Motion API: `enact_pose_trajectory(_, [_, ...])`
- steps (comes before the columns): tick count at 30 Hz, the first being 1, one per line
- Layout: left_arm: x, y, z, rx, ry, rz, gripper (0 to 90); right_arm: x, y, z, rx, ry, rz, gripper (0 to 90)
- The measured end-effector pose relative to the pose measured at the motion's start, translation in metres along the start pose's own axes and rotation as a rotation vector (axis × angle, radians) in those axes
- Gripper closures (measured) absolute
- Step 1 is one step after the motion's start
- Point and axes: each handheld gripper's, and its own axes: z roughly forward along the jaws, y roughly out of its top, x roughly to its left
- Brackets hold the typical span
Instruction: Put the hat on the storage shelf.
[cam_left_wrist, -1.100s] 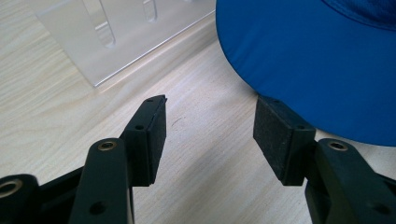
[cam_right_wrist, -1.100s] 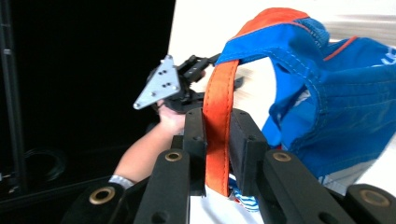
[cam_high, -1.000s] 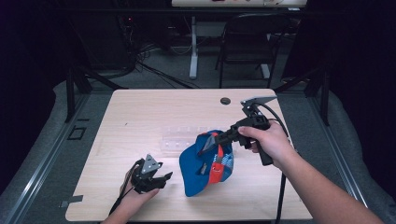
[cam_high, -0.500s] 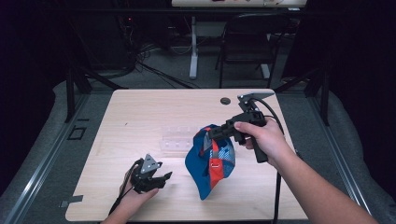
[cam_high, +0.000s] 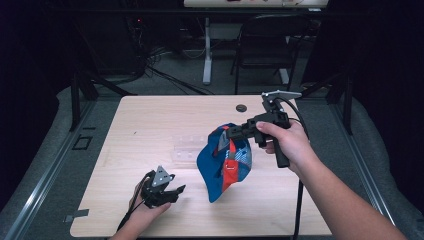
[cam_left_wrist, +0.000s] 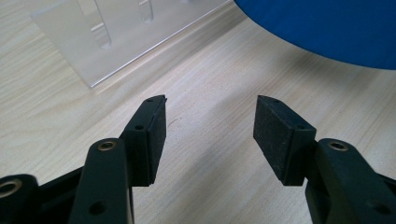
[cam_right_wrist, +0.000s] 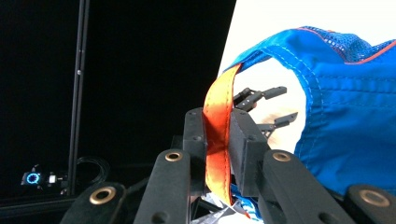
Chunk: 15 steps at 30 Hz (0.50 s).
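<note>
Blue cap (cam_high: 222, 167) raised higher, right tongs (cam_right_wrist: 217, 135) clamping its orange strap (cam_right_wrist: 217, 126), left tongs (cam_left_wrist: 209, 126) wide.

1. In your left gripper view, the blue cap (cam_left_wrist: 327, 28) is cut off by the top and right edges; you get just a curved slice of it.
2. The clear plastic stand (cam_left_wrist: 116, 32) runs off the top edge there.
3. In your right gripper view, the orange strap (cam_right_wrist: 217, 140) disappears behind the jaws at its lower end.
4. The small dark disc (cam_high: 241, 107) on the table (cam_high: 150, 120) is too small to identify.
</note>
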Motion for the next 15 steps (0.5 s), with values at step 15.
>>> enact_pose_trajectory(15, [-0.026,0.012,-0.004,-0.076,-0.05,0.052,42.4,0.012,0.017,-0.004,-0.074,0.027,-0.006,78.1])
